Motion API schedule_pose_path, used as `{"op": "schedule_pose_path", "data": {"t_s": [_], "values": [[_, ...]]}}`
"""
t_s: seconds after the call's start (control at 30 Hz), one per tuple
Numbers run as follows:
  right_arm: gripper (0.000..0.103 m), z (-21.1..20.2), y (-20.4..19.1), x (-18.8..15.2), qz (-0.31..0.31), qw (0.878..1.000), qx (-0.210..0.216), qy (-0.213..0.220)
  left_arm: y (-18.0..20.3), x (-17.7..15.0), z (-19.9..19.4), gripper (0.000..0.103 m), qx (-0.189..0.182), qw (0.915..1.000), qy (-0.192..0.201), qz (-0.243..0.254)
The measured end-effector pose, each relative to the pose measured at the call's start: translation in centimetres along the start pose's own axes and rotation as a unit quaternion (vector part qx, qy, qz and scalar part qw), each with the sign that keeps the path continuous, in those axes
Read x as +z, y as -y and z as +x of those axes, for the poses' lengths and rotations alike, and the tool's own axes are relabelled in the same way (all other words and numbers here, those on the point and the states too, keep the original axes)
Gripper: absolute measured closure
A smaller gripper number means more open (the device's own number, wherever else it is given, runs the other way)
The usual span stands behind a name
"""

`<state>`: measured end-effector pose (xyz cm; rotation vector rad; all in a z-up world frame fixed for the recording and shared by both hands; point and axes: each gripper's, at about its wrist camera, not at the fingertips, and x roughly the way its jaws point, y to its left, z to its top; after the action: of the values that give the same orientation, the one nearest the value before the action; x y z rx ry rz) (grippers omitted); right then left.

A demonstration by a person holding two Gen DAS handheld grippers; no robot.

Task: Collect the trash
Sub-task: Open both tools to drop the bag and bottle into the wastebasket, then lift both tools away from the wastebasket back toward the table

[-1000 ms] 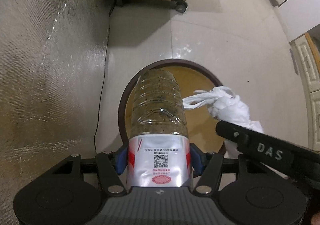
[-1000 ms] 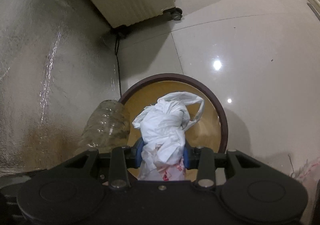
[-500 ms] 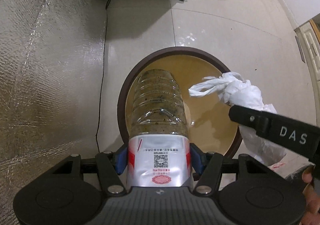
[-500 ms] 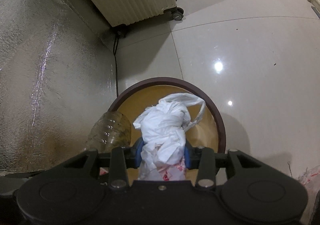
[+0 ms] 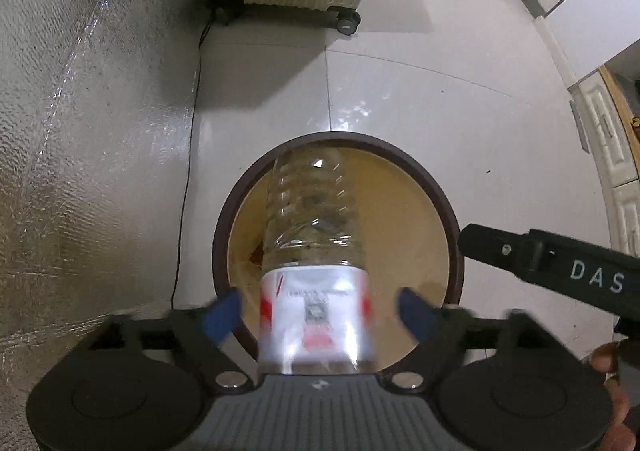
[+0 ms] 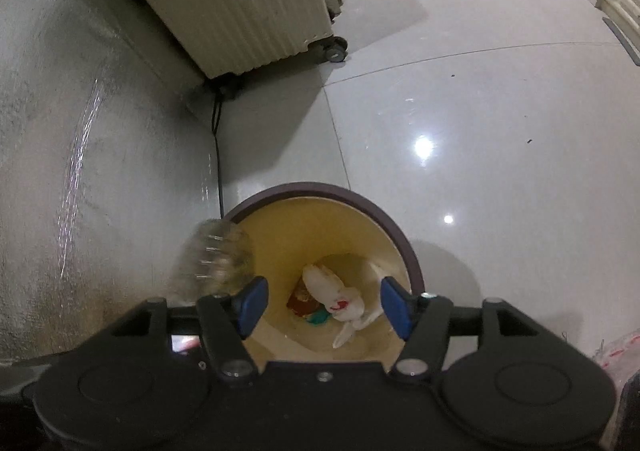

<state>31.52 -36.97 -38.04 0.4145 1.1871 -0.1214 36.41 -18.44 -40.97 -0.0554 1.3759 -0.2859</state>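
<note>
Left wrist view: left tool has just been opening, jaws wide, releasing the light, slick, crushable bottle above the bin; label-band holds suit it best. Right tool is also opening, empty, with the soft bag lying inside the bin.

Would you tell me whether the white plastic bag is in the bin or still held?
In the bin: the white plastic bag lies at the bottom of the bin, clear of the open right gripper.
</note>
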Motion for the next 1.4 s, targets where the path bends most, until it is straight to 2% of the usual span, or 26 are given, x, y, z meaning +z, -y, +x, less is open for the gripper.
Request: {"op": "schedule_pose_path", "data": {"t_s": [0.5, 0.67, 0.77, 1.03, 1.1, 1.13, 1.4], "values": [[0.040, 0.7, -0.1, -0.6, -0.047, 0.998, -0.045, -0.019, -0.6, -0.2, -0.1, 0.012, 0.058, 0.9978, -0.028, 0.014], [0.038, 0.5, -0.3, -0.8, -0.065, 0.996, -0.052, -0.019, -0.8, -0.2, -0.9, 0.006, 0.068, 0.9974, -0.021, 0.011], [0.032, 0.3, -0.4, -1.1, -0.074, 0.996, -0.054, -0.018, -1.0, -0.3, -1.2, 0.001, 0.074, 0.9970, -0.020, 0.008], [0.017, -0.5, -0.1, -1.6, -0.082, 0.995, -0.057, -0.013, -1.4, -1.0, -2.2, 0.000, 0.084, 0.9963, -0.017, 0.013], [0.003, -0.7, 0.0, -1.9, -0.089, 0.994, -0.060, -0.010, -1.6, -1.1, -2.5, 0.000, 0.089, 0.9958, -0.014, 0.014], [0.001, -0.9, 0.0, -2.1, -0.092, 0.994, -0.064, -0.008, -1.6, -1.2, -2.7, 0.000, 0.092, 0.9955, -0.012, 0.018], [0.000, -1.9, 0.5, -2.9, -0.084, 0.993, -0.084, -0.011, -2.1, -1.6, -3.6, 0.000, 0.093, 0.9954, -0.010, 0.019]]}}
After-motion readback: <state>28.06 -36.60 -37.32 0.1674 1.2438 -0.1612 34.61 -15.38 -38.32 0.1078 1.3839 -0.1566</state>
